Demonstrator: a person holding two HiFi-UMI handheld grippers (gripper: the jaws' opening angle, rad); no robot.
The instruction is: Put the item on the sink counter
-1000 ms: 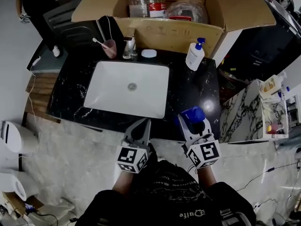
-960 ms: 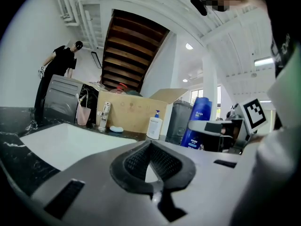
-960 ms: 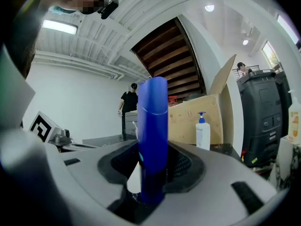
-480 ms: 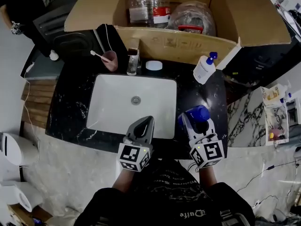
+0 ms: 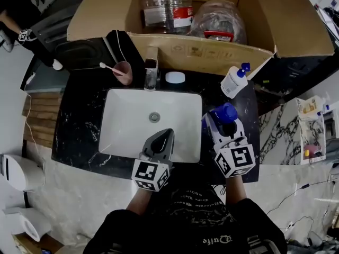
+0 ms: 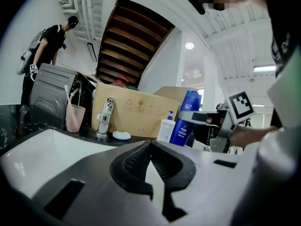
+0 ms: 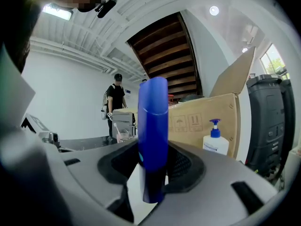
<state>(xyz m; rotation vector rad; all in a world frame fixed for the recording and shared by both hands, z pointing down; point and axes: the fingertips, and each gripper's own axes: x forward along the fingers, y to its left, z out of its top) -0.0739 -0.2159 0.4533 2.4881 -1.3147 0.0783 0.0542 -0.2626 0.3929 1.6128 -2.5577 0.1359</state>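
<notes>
A tall blue bottle [image 5: 223, 116] stands upright between the jaws of my right gripper [image 5: 220, 123], which is shut on its lower body. In the head view it is held over the black sink counter [image 5: 79, 115], just right of the white basin [image 5: 132, 120]. The right gripper view shows the bottle [image 7: 153, 126] rising straight up out of the gripper [image 7: 151, 173]. My left gripper [image 5: 163, 136] hangs over the basin's front edge with its jaws shut and nothing in them. In the left gripper view, past the left gripper [image 6: 149, 147], the blue bottle [image 6: 184, 119] shows at the right.
Along the counter's back stand a pink cup with a toothbrush [image 5: 123, 70], the faucet [image 5: 151, 65], a white soap dish [image 5: 175, 77] and a white pump bottle [image 5: 233, 81]. An open cardboard box [image 5: 201, 49] sits behind them. A person [image 6: 47, 46] stands at far left.
Both grippers have moved forward from the counter's front edge. The right one, with the blue bottle in it, now sits over the counter beside the basin.
</notes>
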